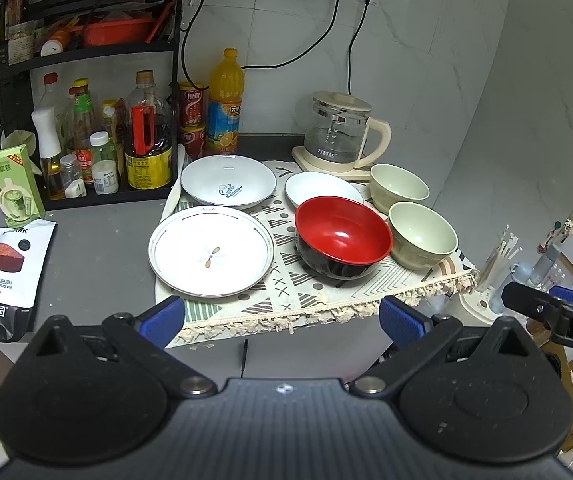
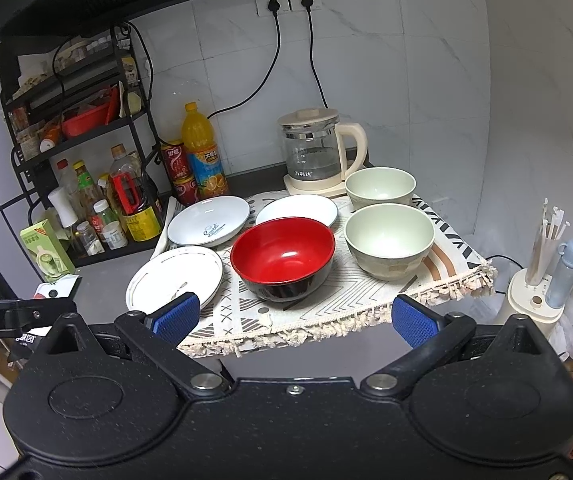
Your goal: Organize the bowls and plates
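Nothing is judged to have been sorted yet: on the patterned cloth [image 1: 286, 280] every dish is seen lying singly, with no stack formed. The red bowl [image 1: 342, 240] is taken as the landmark. To its left, near the cloth's front edge, the white plate with the small leaf motif [image 1: 210, 250] is laid flat. Behind that plate, to the rear left of the red bowl, the plate with blue lettering [image 1: 228, 182] is set. Directly behind the red bowl, and partly hidden by its rim, a smaller white plate [image 1: 320, 188] is found. Just to the right of the red bowl the nearer green bowl [image 1: 422, 236] is placed, and behind that one a second green bowl [image 1: 398, 188] is seen beside the glass kettle [image 1: 340, 132].

The left gripper [image 1: 282, 316] is held short of the cloth's front edge, its blue pads spread wide and nothing held between them. The right gripper [image 2: 294, 316] is held likewise, spread wide and empty, with the red bowl straight ahead of it.

The whole task is judged to remain: the three plates are to be gathered into one pile and the bowls nested together.
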